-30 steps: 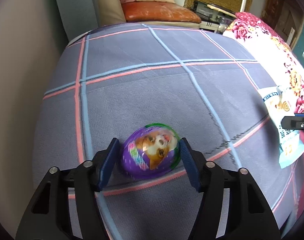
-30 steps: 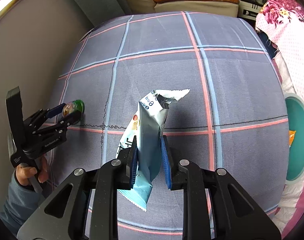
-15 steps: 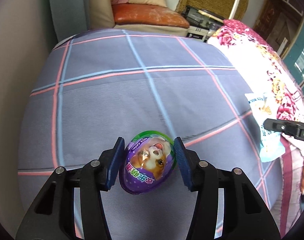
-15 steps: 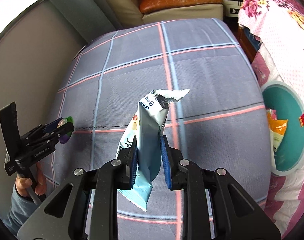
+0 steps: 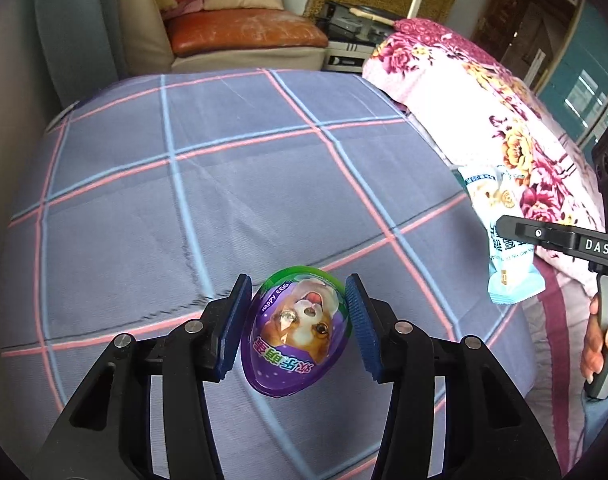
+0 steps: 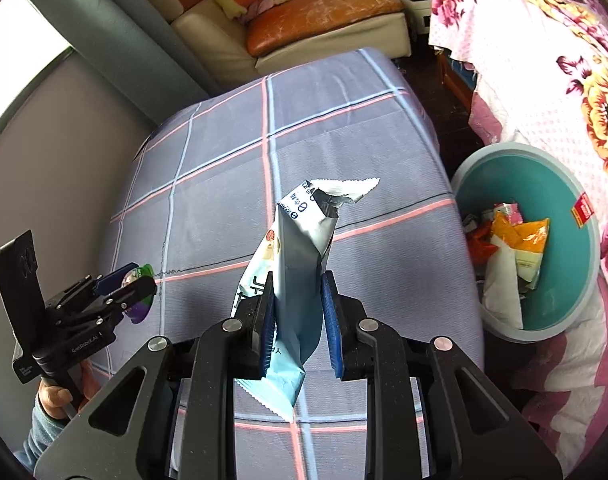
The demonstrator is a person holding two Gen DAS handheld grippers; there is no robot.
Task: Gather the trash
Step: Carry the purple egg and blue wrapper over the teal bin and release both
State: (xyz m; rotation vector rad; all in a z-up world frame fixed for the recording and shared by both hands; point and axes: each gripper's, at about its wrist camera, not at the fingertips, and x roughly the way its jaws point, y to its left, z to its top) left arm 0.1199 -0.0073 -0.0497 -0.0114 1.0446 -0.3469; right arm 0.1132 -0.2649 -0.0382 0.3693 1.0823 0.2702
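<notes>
I am counting 2 claws, my left claw [image 5: 297, 326] and my right claw [image 6: 297, 322]. I am seeing 1 purple egg-shaped package [image 5: 295, 336], 1 pale blue snack wrapper [image 6: 293, 280], 1 teal bin [image 6: 544, 320] and 1 plaid-covered bed [image 5: 183, 200].

This is a lived-in room of a home, part bedroom and part sitting room. A bed [image 5: 223, 184] in a grey-blue checked sheet with pink and pale blue lines fills the middle. At twelve o'clock stands a cream sofa [image 6: 304, 36] with an orange seat cushion [image 5: 243, 32] and pillows. At three o'clock lies a pink floral quilt [image 5: 484, 92]. A teal waste bin [image 6: 564, 184] holding wrappers sits between bed and quilt. Grey-blue curtains [image 6: 135, 48] hang at ten o'clock.
</notes>
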